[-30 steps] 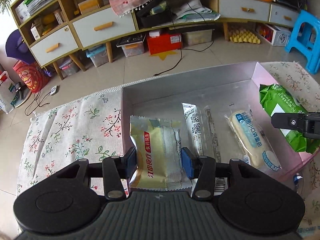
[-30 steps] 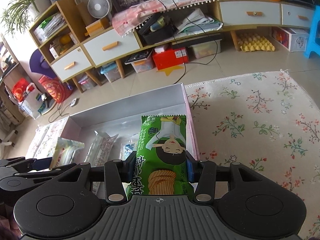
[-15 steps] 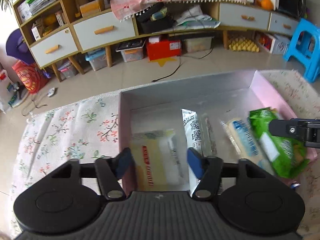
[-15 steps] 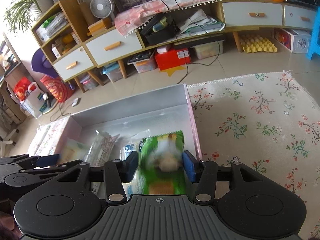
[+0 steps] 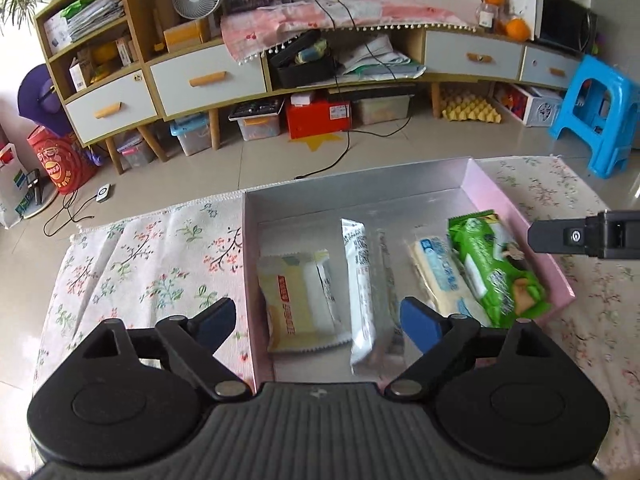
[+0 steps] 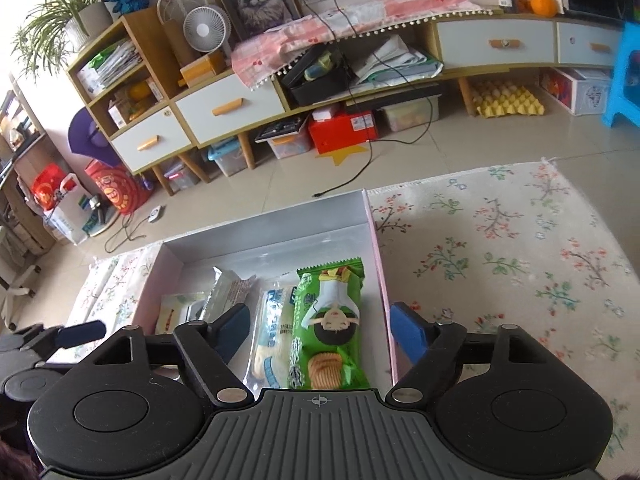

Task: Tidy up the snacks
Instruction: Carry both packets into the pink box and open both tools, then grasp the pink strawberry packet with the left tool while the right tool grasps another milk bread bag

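A pink box with a silver inside [image 5: 516, 216] [image 6: 378, 240] lies on a floral cloth. In it, side by side, lie a yellow snack pack [image 5: 298, 300] [image 6: 176, 312], a white-and-clear pack [image 5: 362, 280] [image 6: 230, 286], a blue-labelled bread pack [image 5: 440, 276] [image 6: 274, 336] and a green cracker pack [image 5: 494, 268] [image 6: 330, 328]. My left gripper [image 5: 318, 322] hangs above the yellow pack, jaws opening, pads off it. My right gripper [image 6: 322, 334] is above the green pack, jaws opening, touching nothing. In the left wrist view a finger of the right gripper [image 5: 584, 234] shows at the right edge.
The floral cloth [image 5: 152, 264] [image 6: 500, 240] spreads on both sides of the box. Beyond its far edge is tiled floor with a cable [image 5: 340, 152], a long cabinet [image 5: 208, 76], storage boxes under it and a blue stool [image 5: 596, 112] at the right.
Both grippers have let go: the yellow pack and the green pack dropped out of the jaws and now lie flat in the box. Both pairs of jaws spread wide and both hands rose.
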{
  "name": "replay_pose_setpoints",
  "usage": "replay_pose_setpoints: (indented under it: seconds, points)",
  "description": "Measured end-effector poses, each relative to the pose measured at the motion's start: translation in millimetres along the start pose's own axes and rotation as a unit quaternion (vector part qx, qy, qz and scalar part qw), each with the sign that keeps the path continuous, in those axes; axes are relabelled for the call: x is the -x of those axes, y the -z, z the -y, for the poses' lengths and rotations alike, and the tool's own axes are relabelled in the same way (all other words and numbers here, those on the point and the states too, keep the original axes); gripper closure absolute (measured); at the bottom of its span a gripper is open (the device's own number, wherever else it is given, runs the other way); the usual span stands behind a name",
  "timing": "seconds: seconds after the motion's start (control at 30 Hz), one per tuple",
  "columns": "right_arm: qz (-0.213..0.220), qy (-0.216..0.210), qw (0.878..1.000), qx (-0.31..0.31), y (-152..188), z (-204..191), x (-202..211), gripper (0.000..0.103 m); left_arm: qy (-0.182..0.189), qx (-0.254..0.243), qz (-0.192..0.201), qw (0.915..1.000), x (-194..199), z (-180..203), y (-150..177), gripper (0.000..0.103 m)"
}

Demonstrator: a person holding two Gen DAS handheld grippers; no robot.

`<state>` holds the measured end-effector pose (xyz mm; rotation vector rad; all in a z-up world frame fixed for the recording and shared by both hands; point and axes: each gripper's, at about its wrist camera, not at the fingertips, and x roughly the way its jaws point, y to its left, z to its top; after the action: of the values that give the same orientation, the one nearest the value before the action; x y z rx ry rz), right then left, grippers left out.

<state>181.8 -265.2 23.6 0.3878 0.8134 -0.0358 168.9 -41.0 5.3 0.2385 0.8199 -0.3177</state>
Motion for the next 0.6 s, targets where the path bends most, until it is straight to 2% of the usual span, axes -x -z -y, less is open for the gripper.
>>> replay_pose_setpoints:
  seconds: [0.13, 0.23, 0.43, 0.6]
  points:
    - [0.0, -0.003, 1.0, 0.0, 2.2, -4.1, 20.4, 0.021, 0.008, 0.014, 0.005, 0.9999, 15.1, 0.8, 6.6, 0.009]
    - [-0.001, 0.0, 1.0, 0.008, 5.9, -9.7, 36.1, 0.016, 0.017, 0.022, 0.009, 0.9996, 27.5, 2.2, 13.5, 0.007]
    - [-0.021, 0.035, 0.999, 0.037, 20.4, -23.6, 62.7, 0.015, 0.015, 0.037, 0.005, 0.9992, 49.6, -2.7, 28.8, 0.001]
    - [-0.026, 0.047, 0.997, 0.061, 37.0, -36.7, 79.3, 0.011, 0.017, 0.069, -0.009, 0.9974, 62.8, -15.0, 44.2, 0.001]
